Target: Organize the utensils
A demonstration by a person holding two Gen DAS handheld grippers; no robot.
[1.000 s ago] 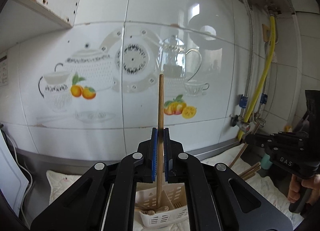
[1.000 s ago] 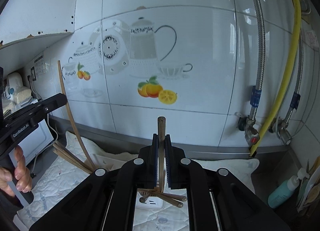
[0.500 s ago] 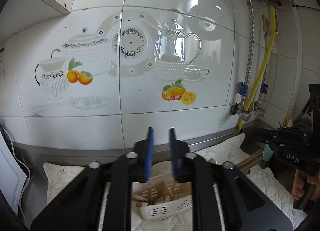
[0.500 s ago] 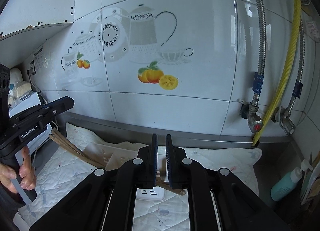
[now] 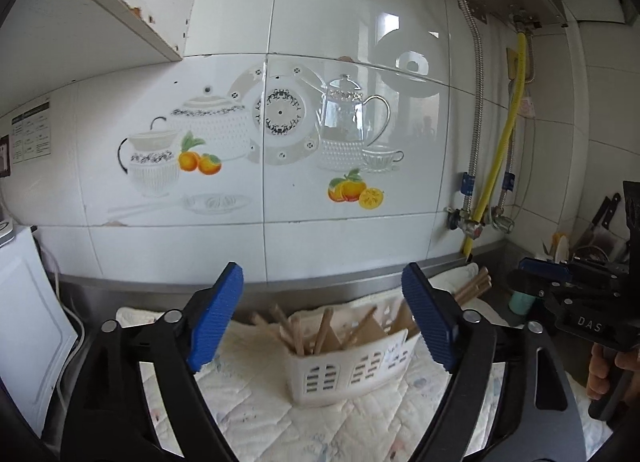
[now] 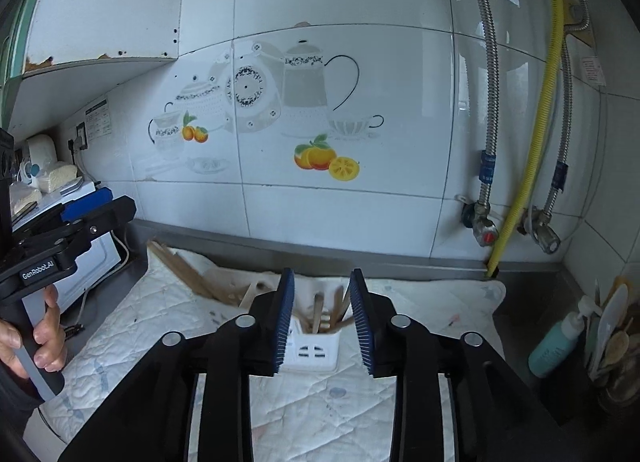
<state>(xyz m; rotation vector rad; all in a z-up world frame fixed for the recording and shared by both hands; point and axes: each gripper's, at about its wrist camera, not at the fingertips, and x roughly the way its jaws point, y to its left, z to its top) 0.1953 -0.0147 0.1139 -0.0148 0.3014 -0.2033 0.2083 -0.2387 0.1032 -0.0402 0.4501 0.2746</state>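
Your left gripper (image 5: 322,314) has its jaws opening wide, your right gripper (image 6: 322,320) opening narrower, both empty. The wooden chopsticks (image 5: 320,332) stand in the white slotted plastic basket (image 5: 348,374) on the quilted bench cloth (image 5: 256,402).

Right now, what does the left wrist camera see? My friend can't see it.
The left claw is opening, empty, above a white basket holding wooden utensils, on a quilted cloth. Behind is a teapot-decorated tiled wall.

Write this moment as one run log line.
left gripper: jaws opening, empty | right gripper: jaws opening, empty | chopsticks: in basket
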